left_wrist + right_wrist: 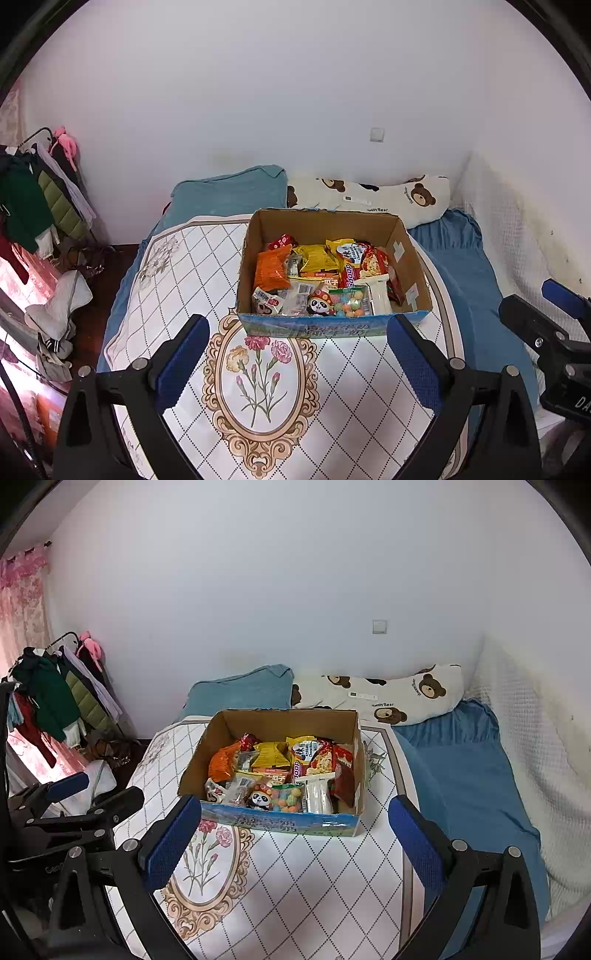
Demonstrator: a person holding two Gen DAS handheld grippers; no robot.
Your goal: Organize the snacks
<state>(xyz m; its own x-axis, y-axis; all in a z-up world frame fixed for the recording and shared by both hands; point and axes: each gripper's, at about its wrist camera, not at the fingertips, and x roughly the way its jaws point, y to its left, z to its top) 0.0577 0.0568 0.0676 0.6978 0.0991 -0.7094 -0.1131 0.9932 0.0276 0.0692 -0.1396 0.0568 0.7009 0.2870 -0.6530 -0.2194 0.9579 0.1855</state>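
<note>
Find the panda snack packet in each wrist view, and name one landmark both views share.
Left wrist: panda packet sits at the cardboard box's near edge, centre of picture.
Right wrist: panda packet sits at the near edge, slightly left of centre.
Shared landmark: the wall switch.

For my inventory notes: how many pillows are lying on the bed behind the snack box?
2. A teal pillow lies behind the cardboard box, toward the left. A white bear-print pillow lies beside it on the right, by the wall corner. None other shows; the box may hide something.

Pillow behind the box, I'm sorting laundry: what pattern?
Cream with brown bears; pillow shows best in right wrist view.
</note>
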